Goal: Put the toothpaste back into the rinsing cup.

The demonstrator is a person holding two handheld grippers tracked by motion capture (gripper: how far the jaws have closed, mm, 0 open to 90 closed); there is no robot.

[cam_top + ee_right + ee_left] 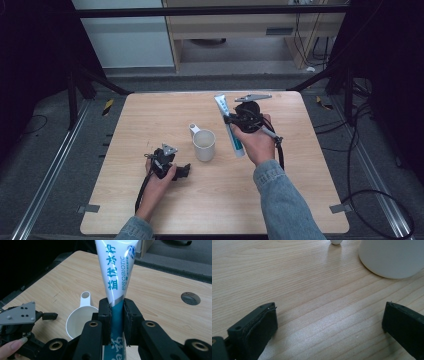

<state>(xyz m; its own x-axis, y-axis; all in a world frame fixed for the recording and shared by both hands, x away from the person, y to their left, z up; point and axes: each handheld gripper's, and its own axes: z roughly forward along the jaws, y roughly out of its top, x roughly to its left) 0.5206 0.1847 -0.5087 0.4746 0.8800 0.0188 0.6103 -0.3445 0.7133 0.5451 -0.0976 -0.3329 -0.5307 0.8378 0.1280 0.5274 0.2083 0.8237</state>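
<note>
Lab recording bay: framed wooden table [150, 210]; floor cables [380, 195]

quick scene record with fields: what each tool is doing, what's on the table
right tool: shut on the toothpaste tube, held above the table
left tool: open, nothing between its jaws, low over the table near the cup
cup: white, handled, upright mid-table, looks empty
table: light wood
tube vs cup: tube to the cup's right in the high view, apart

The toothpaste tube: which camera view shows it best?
The right gripper view: the toothpaste tube stands close, lettering readable, clamped in the right hand-held gripper. The high view shows it small; the left gripper view gives nothing of it.
</note>
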